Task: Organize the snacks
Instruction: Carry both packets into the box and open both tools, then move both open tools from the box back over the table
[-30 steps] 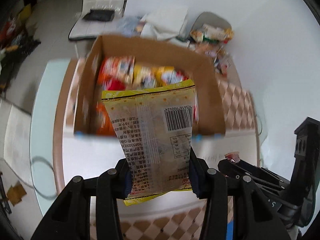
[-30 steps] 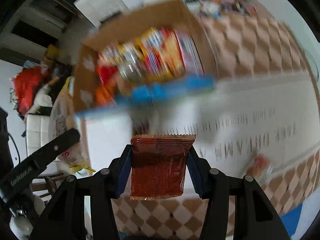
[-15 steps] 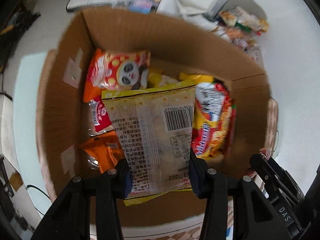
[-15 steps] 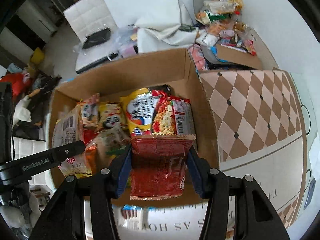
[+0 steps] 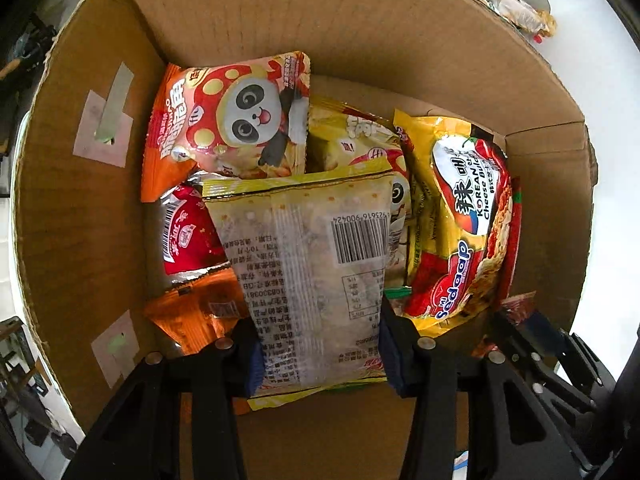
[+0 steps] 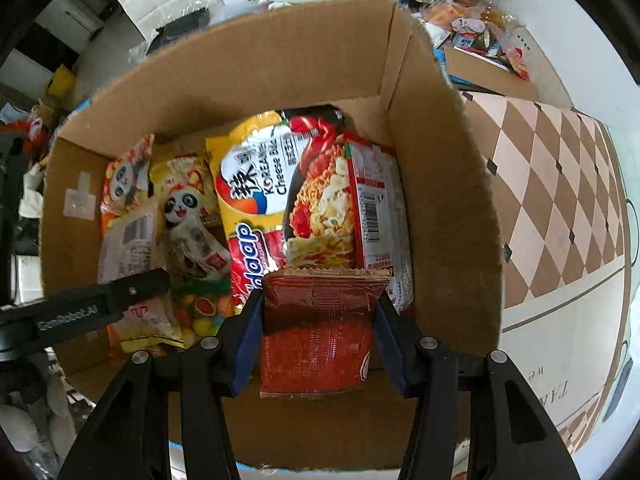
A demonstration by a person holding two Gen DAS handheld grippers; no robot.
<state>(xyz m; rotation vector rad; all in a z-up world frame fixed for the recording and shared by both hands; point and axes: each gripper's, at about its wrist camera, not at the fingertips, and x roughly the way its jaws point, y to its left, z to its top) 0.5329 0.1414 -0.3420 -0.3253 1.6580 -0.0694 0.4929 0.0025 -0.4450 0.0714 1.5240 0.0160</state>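
Left wrist view: the left gripper (image 5: 320, 354) is clamped on a pale yellow snack packet (image 5: 316, 276), barcode side up, pads pressing both side edges. The packet hangs inside the cardboard box (image 5: 100, 208), above the packs already there. Already in the box: an orange panda bag (image 5: 228, 120) at the back, a yellow panda bag (image 5: 352, 140) beside it, a red foil packet (image 5: 188, 240) on the left, an orange packet (image 5: 196, 312) below that, and a Korean cheese noodle pack (image 5: 464, 232) standing on the right. So a good part of the sorting looks done; the held packet is not yet set down. There is little free floor below it, so it will likely land on top of the others. The right gripper's black frame (image 5: 540, 344) pokes in at lower right, close by, so the two tools could bump.

Right wrist view: the right gripper (image 6: 320, 332) holds a dark red packet (image 6: 320, 328) tight between its blue pads. It sits low in the box near the right wall (image 6: 444, 216), just in front of the noodle pack (image 6: 280, 200) and a second noodle pack with a white barcode side (image 6: 372, 212). Candy in a clear bag (image 6: 200, 308) lies lower left, under the left gripper's arm (image 6: 88, 308). Outside the box, a heap of loose snacks (image 6: 468, 24) waits on the far tabletop, so more is left to pack. The checkered cloth (image 6: 560, 184) lies to the right. The slot by the right wall looks narrow; the red packet may catch on the noodle packs.
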